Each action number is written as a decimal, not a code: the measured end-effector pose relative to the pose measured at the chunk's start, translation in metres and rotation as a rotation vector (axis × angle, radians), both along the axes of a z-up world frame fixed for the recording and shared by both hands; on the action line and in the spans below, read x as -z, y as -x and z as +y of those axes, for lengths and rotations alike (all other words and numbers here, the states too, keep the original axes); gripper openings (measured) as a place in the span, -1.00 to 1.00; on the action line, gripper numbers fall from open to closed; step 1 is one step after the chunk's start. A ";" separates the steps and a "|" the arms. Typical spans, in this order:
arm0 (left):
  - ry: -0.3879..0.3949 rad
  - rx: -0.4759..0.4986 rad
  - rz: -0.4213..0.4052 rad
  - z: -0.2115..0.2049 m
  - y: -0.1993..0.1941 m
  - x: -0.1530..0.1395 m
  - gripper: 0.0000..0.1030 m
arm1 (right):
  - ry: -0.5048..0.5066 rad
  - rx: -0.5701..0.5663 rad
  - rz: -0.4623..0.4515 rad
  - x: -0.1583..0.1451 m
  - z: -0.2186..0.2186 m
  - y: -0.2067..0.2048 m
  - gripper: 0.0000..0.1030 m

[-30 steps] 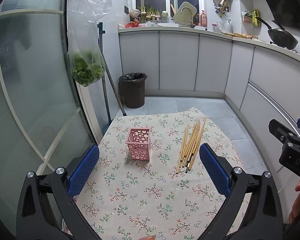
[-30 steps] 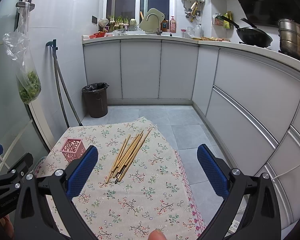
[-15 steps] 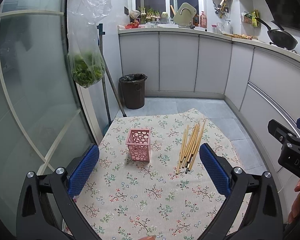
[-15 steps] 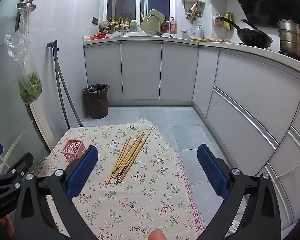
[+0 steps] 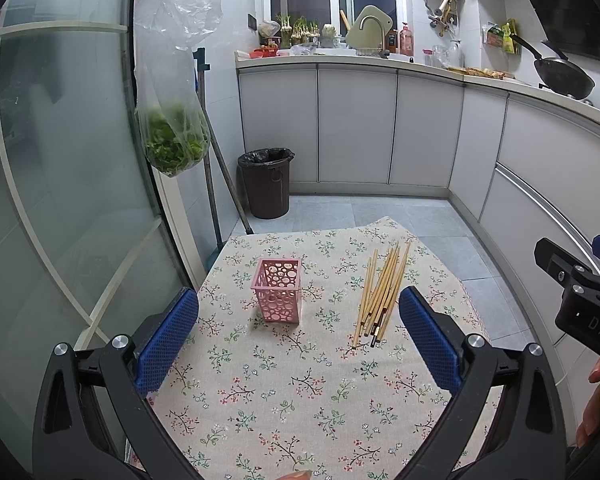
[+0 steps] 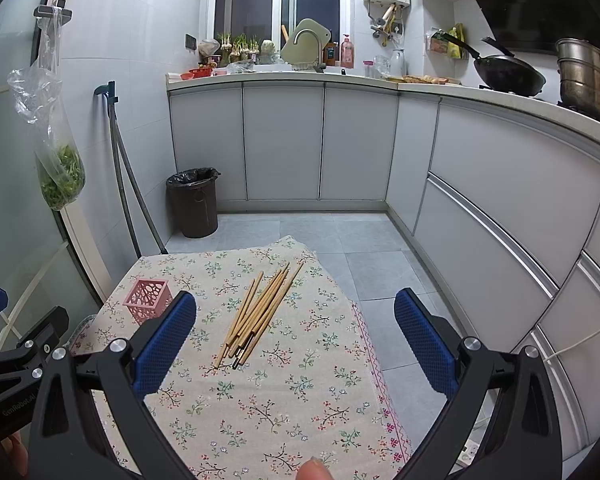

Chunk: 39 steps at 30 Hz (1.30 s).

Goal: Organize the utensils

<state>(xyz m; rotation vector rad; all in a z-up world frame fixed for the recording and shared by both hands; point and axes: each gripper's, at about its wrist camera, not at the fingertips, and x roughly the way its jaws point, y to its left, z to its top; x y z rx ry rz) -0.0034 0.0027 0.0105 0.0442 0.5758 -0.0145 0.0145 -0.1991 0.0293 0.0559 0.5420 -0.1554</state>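
- The left tool (image 5: pixel 298 334) is being held wide open, empty, above the floral worktop (image 5: pixel 268 392); the right tool (image 6: pixel 295 338) likewise
- Bamboo chopsticks (image 5: pixel 380 292) are lying bundled beside the upright pink holder (image 5: pixel 278 297); apart

A matt cotton-look cloth (image 5: pixel 284 392) printed with small flowers covers the table, its weave faintly rough. On it, a bundle of pale bamboo or wood chopsticks (image 5: pixel 380 296), unvarnished in look, some with dark tips, lies beside a pink plastic holder (image 5: pixel 278 298) pierced with round holes, slightly glossy. The left gripper (image 5: pixel 298 340) and right gripper (image 6: pixel 296 342) show matt black plastic frames with bright metal screws, their fingers (image 6: pixel 166 344) faced in blue, dimpled rubbery pads. Behind, smooth satin grey cabinet doors (image 6: pixel 284 140), glossy white wall tiles (image 6: pixel 140 20), a thin clear plastic bag (image 5: pixel 172 92) of greens, and a dull steel pot (image 6: pixel 586 80).
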 end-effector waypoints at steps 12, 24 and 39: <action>0.001 -0.005 -0.009 0.001 0.001 -0.002 0.87 | -0.004 -0.003 0.004 0.001 0.001 -0.001 0.88; -0.001 -0.006 -0.011 0.001 0.000 -0.003 0.87 | -0.006 -0.003 0.006 0.004 -0.002 -0.002 0.88; -0.001 0.096 0.025 -0.008 -0.030 0.003 0.87 | -0.041 -0.002 0.075 0.007 -0.017 -0.021 0.88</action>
